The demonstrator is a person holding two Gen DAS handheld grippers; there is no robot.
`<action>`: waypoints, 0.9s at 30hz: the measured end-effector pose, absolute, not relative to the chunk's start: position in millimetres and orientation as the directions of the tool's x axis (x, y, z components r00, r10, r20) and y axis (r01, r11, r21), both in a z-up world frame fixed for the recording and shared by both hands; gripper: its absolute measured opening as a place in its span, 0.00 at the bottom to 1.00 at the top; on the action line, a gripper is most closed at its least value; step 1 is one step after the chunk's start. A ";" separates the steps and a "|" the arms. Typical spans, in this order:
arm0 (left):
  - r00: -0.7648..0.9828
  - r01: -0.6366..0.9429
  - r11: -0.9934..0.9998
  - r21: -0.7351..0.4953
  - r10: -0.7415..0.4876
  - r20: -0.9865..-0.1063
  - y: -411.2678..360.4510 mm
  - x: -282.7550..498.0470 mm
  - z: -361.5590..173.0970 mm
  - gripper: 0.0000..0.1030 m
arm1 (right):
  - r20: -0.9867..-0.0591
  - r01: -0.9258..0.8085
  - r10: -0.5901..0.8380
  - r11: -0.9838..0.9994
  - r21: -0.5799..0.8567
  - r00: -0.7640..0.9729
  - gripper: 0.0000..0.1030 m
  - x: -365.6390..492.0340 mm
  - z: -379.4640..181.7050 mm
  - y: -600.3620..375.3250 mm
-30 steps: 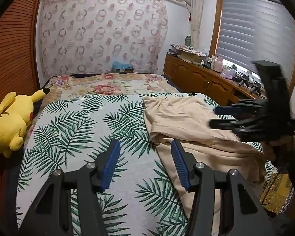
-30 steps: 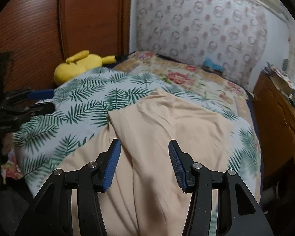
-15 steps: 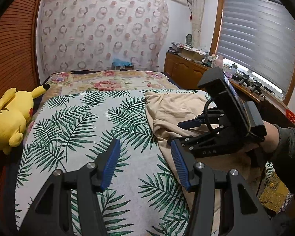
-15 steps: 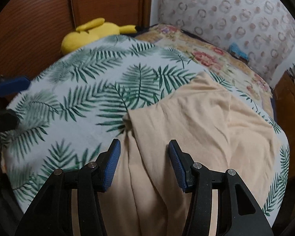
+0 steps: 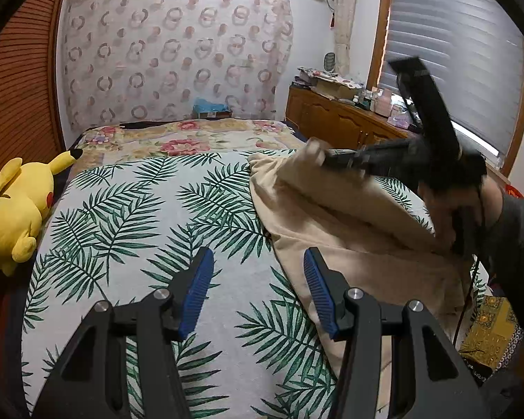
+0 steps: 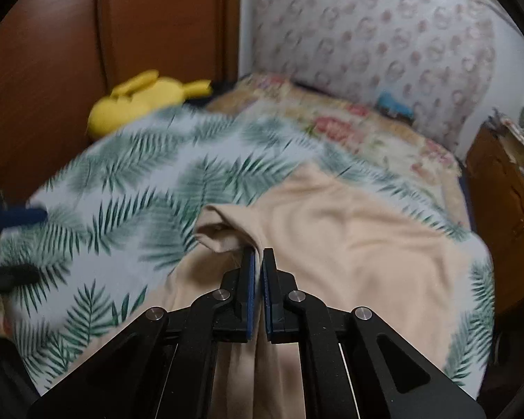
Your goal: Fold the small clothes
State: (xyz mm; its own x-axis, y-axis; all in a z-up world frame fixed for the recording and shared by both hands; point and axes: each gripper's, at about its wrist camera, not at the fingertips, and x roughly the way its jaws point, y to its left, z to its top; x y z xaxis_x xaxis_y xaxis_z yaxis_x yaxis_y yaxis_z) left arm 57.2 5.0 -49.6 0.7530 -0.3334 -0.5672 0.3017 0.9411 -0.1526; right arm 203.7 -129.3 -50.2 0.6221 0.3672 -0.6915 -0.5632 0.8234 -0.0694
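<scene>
Pinching a raised fold of the beige garment [image 6: 349, 244], your right gripper [image 6: 258, 262] is clamped tight on it. Your left gripper [image 5: 258, 289] hovers half open, empty, above the leaf-print bedspread [image 5: 139, 216]. The garment lies on the bed's right side, its length running toward the headboard.

Left gripper [image 5: 256, 289] hangs with jaws apart over the palm-print bedspread [image 5: 129, 216], nothing between them, while the blurred right gripper [image 5: 326, 157] lifts a pinched fold of the beige garment [image 5: 349, 230]; yellow plush [image 5: 14, 209] at left edge.
</scene>
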 end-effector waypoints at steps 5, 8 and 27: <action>0.751 0.303 0.941 -0.152 -0.334 -0.569 4.0 56.8 -49.4 0.51 | -0.651 -0.502 0.331 0.860 -0.090 0.683 0.02 224.5 -23.1 -164.8; 0.750 0.304 0.941 -0.151 -0.334 -0.571 1.7 57.0 -48.7 0.51 | -0.632 -0.465 0.301 0.879 -0.106 0.714 0.02 235.5 -14.1 -184.3; 0.728 0.326 0.934 -0.148 -0.348 -0.591 -12.5 59.4 -56.3 0.51 | -0.691 -0.118 0.032 0.990 -0.077 0.722 0.22 272.9 -39.8 -287.8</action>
